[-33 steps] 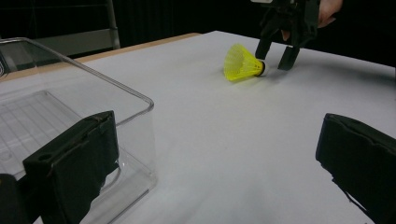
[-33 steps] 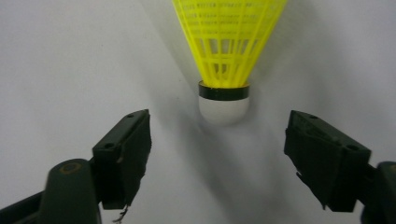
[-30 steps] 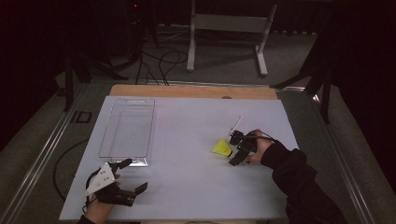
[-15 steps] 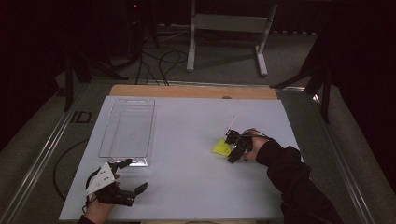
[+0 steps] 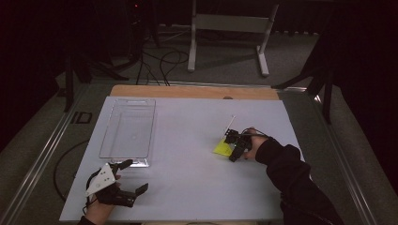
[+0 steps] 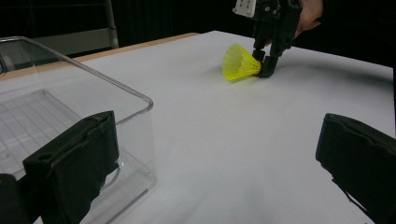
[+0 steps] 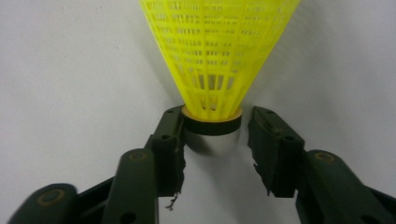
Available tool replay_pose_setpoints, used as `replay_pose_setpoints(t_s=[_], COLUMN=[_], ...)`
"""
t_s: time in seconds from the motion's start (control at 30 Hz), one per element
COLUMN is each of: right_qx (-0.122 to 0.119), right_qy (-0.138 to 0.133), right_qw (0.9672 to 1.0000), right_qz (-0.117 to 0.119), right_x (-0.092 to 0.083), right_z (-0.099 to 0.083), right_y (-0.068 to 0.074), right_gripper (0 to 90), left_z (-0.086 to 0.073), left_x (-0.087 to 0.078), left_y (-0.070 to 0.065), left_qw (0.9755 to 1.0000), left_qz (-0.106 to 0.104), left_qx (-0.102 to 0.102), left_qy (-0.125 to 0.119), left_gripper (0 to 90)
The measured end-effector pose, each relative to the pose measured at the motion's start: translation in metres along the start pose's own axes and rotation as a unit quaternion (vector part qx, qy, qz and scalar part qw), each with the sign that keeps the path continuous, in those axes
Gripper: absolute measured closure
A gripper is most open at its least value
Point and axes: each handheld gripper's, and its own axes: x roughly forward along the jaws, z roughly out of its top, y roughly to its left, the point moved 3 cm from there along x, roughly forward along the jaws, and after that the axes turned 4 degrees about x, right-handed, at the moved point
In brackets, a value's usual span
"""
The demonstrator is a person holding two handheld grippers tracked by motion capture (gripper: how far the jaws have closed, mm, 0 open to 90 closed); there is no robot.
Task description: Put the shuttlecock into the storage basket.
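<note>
The left tongs rested released at the near bench edge, just beside the tray. Farther right, the right tongs had just been closing around the shuttlecock, which lay on its side; the left pad touched its cork and a sliver of gap remained at the right.

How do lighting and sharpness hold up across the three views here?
High view: table lit, surroundings dark, yellow shuttlecock small and soft. Left gripper view: clear bin rim glints, near jaws blurred. Right gripper view: shuttlecock sharp, even light, soft shadow under its cork.
</note>
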Motion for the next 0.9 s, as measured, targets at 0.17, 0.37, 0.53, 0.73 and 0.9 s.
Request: replay_pose_setpoints(t_s=[0.17, 0.37, 0.53, 0.73, 0.9], right_qx=[-0.036, -0.057, -0.079, -0.097, -0.110], right_qy=[0.003, 0.002, -0.013, -0.019, -0.029], right_qw=[0.9993, 0.9983, 0.9968, 0.9950, 0.9935], right_qz=[-0.010, -0.005, 0.003, 0.010, 0.012], right_x=[-0.002, -0.007, -0.013, -0.015, -0.018], right_z=[0.000, -0.001, -0.003, -0.007, -0.011], right_y=[0.002, 0.005, 0.009, 0.012, 0.014], right_gripper=[65.4, 65.6, 65.6, 65.6, 65.6], left_z=[0.000, 0.000, 0.000, 0.000, -0.001], left_x=[0.000, 0.000, 0.000, 0.001, 0.001], left_y=[0.000, 0.000, 0.000, 0.000, 0.000], left_qw=[1.0000, 1.0000, 1.0000, 1.0000, 1.0000], left_qz=[-0.001, -0.001, -0.001, -0.001, -0.002], left_qx=[0.000, -0.001, -0.001, -0.001, 0.000], left_qy=[0.000, 0.000, 0.001, 0.001, 0.005], left_gripper=[0.1, 0.1, 0.1, 0.1, 0.1])
